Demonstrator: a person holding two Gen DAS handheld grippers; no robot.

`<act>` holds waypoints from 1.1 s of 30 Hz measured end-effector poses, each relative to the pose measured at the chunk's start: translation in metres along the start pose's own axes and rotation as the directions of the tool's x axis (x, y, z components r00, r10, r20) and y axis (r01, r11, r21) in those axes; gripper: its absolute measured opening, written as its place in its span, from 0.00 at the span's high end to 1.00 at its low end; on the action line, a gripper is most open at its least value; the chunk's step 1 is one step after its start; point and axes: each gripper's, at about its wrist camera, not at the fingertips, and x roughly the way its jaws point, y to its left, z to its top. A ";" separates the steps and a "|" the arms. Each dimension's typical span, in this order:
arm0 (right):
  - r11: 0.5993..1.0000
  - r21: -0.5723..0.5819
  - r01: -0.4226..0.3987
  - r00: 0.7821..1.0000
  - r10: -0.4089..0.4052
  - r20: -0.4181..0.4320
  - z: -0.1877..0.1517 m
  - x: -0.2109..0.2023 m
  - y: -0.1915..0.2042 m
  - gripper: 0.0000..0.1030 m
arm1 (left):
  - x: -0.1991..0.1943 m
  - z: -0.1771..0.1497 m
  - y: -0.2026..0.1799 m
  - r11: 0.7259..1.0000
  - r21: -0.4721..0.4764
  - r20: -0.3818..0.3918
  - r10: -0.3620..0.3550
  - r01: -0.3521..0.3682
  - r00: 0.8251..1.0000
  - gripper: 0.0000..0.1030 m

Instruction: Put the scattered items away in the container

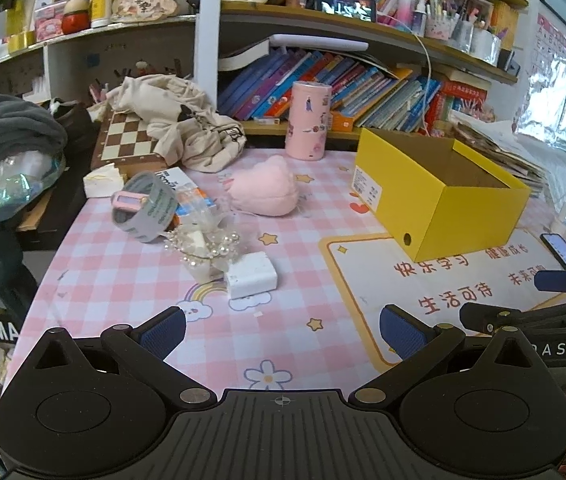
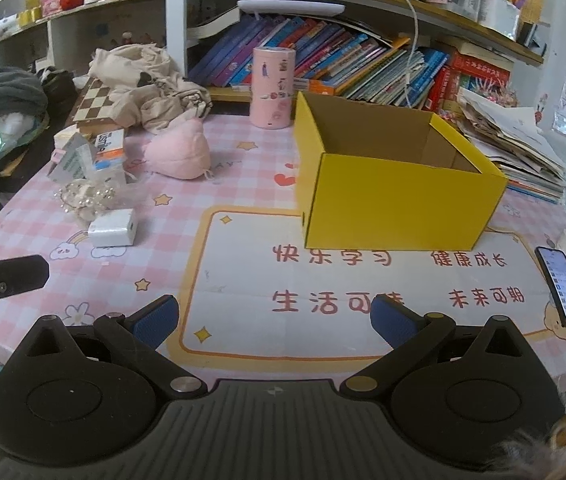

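An open yellow cardboard box (image 1: 443, 200) (image 2: 395, 200) stands on the pink checked tablecloth; its inside looks bare. Scattered to its left lie a white charger block (image 1: 251, 275) (image 2: 113, 227), a clear bag of pearl beads (image 1: 203, 244) (image 2: 83, 196), a grey tape roll (image 1: 147, 206) (image 2: 69, 164), a small blue-orange box (image 1: 189, 196) (image 2: 109, 148) and a pink plush (image 1: 265, 190) (image 2: 181, 150). My left gripper (image 1: 283, 330) is open and empty, low over the table in front of the charger. My right gripper (image 2: 275, 318) is open and empty, in front of the box.
A pink cylinder tin (image 1: 309, 120) (image 2: 273, 86) stands behind the box. A phone (image 2: 563, 284) lies at the right. A chessboard (image 1: 127, 136), beige cloth (image 1: 179, 120) and clothes pile (image 1: 7, 128) crowd the back left. Bookshelves (image 2: 343, 60) line the back.
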 end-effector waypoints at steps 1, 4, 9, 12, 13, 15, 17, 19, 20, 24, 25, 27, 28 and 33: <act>1.000 -0.006 -0.004 1.000 0.004 0.003 0.001 0.000 0.002 0.00 | -0.001 0.000 0.002 1.000 -0.007 0.006 0.003 -0.003 1.000 0.00; 1.000 -0.023 -0.021 1.000 0.021 0.010 0.003 0.002 0.007 0.00 | -0.005 0.000 0.008 0.999 -0.035 0.033 0.021 -0.020 0.999 0.00; 0.998 -0.047 -0.051 0.999 0.052 0.015 0.008 0.007 0.013 0.00 | -0.006 0.000 0.016 0.997 -0.065 0.047 0.046 -0.043 0.998 0.00; 0.996 -0.058 -0.073 0.997 0.074 0.022 0.013 0.010 0.016 0.02 | -0.007 0.001 0.019 0.996 -0.077 0.055 0.048 -0.044 0.997 0.00; 0.995 -0.064 -0.082 0.996 0.083 0.019 0.014 0.012 0.017 0.02 | -0.006 0.001 0.020 0.996 -0.081 0.057 0.049 -0.044 0.997 0.00; 0.992 -0.078 -0.101 0.995 0.102 0.014 0.017 0.015 0.019 0.03 | -0.004 0.002 0.021 0.995 -0.093 0.057 0.044 -0.039 0.997 0.00; 0.988 -0.093 -0.122 0.992 0.123 0.008 0.021 0.020 0.021 0.07 | 0.000 0.003 0.022 0.994 -0.101 0.049 0.035 -0.030 0.998 0.00; 0.983 -0.105 -0.149 0.989 0.151 0.004 0.026 0.026 0.023 0.11 | 0.003 0.004 0.024 0.993 -0.111 0.041 0.043 -0.038 0.998 0.00; 0.979 -0.113 -0.169 0.985 0.170 0.000 0.030 0.030 0.025 0.13 | 0.004 0.005 0.025 0.992 -0.118 0.041 0.053 -0.048 0.998 0.00; 0.954 -0.174 -0.246 0.969 0.246 -0.018 0.044 0.046 0.038 0.21 | 0.006 0.008 0.037 0.977 -0.183 0.047 0.120 -0.109 0.992 0.00; 0.946 -0.194 -0.261 0.965 0.262 -0.022 0.047 0.050 0.042 0.21 | 0.007 0.008 0.040 0.971 -0.202 0.045 0.137 -0.125 0.990 0.00; 0.929 -0.227 -0.291 0.956 0.292 -0.030 0.054 0.058 0.049 0.22 | 0.010 0.009 0.046 0.958 -0.239 0.038 0.170 -0.157 0.985 0.00; 0.921 -0.240 -0.307 0.951 0.307 -0.039 0.058 0.063 0.052 0.22 | 0.012 0.010 0.049 0.952 -0.255 0.032 0.186 -0.171 0.982 0.00; 0.861 -0.308 -0.404 0.915 0.387 -0.120 0.070 0.094 0.069 0.23 | 0.021 0.011 0.059 0.920 -0.322 0.009 0.241 -0.225 0.970 0.00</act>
